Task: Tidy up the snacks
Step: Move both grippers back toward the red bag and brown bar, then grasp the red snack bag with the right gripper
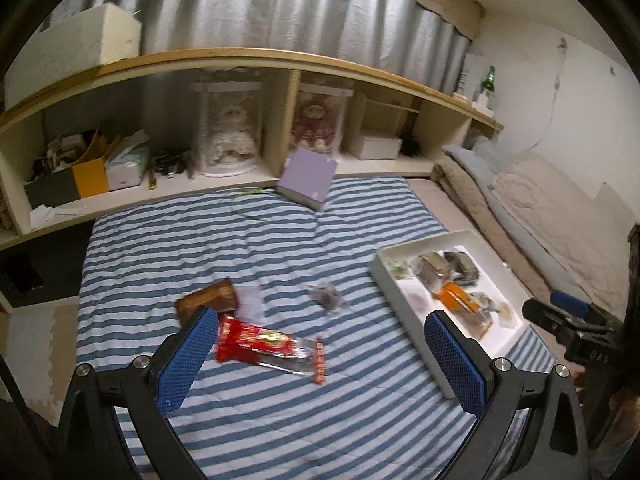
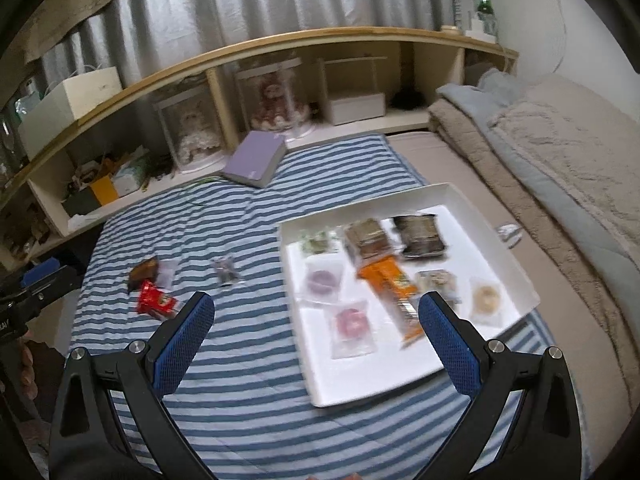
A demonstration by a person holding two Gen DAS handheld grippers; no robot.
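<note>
On the striped blue-and-white bedspread (image 1: pixel 260 248) sit the loose snacks: a red wrapped snack (image 1: pixel 256 342), a brown packet (image 1: pixel 208 300) just behind it, and a small dark packet (image 1: pixel 326 294) off to the right, apart from both. Left gripper (image 1: pixel 320 356) hovers low over the spread, angled forward and down, jaws wide apart and holding nothing; its left blue pad sits over the near end of the red snack in this view, contact unclear. White tray (image 2: pixel 460 200) lies on the right side of the bed, filled with snacks: an orange wrapper (image 2: pixel 390 280) laid diagonally in the middle, a dark seaweed-like pack (image 2: pixel 420 236) at the back, a pink round sweet in clear wrap (image 2: pixel 352 326) near the front, a pale round one (image 2: pixel 486 296) at right. Right gripper (image 2: pixel 316 338) is held above the tray's near edge, pointing forward, jaws spread wide, empty. It shows at the far right of the left wrist view, beside the tray. Purple box (image 2: pixel 256 158) leans against the shelf (image 2: pixel 280 40) at the bed's far edge. Folded blankets (image 2: pixel 540 128) lie to the right of the tray.
</note>
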